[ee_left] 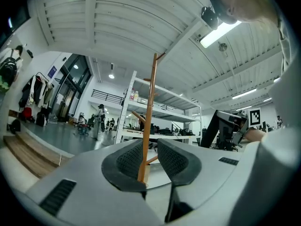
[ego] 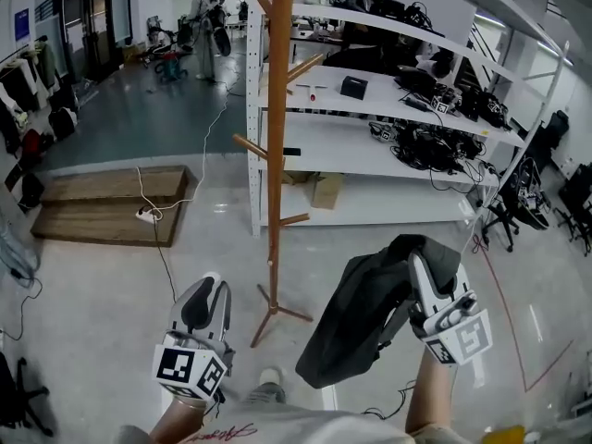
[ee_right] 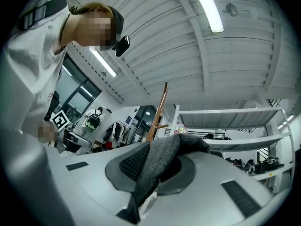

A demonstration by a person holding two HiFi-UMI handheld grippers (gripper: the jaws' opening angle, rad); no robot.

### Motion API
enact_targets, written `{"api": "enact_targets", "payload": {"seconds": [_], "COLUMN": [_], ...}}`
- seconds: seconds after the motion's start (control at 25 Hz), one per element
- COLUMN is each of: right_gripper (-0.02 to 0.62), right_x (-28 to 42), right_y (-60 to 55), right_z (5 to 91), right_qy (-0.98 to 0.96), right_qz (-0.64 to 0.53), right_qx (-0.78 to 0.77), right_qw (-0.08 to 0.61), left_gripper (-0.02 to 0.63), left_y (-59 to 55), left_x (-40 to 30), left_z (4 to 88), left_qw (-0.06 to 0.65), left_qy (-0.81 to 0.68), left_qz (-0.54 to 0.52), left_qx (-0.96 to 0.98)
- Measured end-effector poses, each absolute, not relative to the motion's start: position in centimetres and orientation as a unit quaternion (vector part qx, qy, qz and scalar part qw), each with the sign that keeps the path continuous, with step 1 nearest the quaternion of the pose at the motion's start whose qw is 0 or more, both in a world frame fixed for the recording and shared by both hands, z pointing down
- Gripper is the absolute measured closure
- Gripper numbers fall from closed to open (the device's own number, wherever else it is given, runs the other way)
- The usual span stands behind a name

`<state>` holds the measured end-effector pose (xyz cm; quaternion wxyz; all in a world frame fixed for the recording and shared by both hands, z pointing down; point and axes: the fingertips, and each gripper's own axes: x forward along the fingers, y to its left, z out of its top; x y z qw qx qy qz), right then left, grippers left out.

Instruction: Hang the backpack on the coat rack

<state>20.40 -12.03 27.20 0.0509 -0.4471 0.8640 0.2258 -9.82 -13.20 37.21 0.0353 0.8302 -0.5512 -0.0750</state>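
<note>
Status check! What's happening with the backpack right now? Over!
Right gripper shut on dark grey fabric backpack, dangling. Left gripper open, empty. Tall wooden coat rack ahead, nothing in between.

count: one coat rack (ego: pixel 277 155), one backpack (ego: pixel 356 317), two grippers (left gripper (ego: pixel 211 294), right gripper (ego: pixel 424 268)), one white shelving unit (ego: pixel 324 144), one low wooden platform (ego: pixel 97 206).

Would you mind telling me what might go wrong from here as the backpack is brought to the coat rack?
1. The right gripper pinches only a fold of the backpack, so the hanging bulk might slip free.
2. The coat rack stands on a small splayed foot. A bump or a lopsided load could tip it toward the shelving.
</note>
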Motion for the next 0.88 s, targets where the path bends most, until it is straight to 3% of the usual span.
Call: {"api": "enact_targets", "payload": {"seconds": [0.32,0.88], "right_gripper": [0.558,0.557], "right_x": [21.4,19.8], "right_y": [-22.2,-36.2], "right_z": [23.4,13.9], "right_qy": [0.869,0.899], "right_qz": [0.242,0.317], "right_qx": [-0.426,-0.302], "right_qw": [0.064,0.015], "left_gripper": [0.512,0.512], "left_y": [-22.5,-27.1], "left_x": [-10.5,-12.1], "left_z": [37.0,37.5], "left_qw": [0.040,0.068], "left_qy": [-0.532,-0.601], "left_qz": [-0.070,-0.089], "left_qx": [0.843,0.792]}}
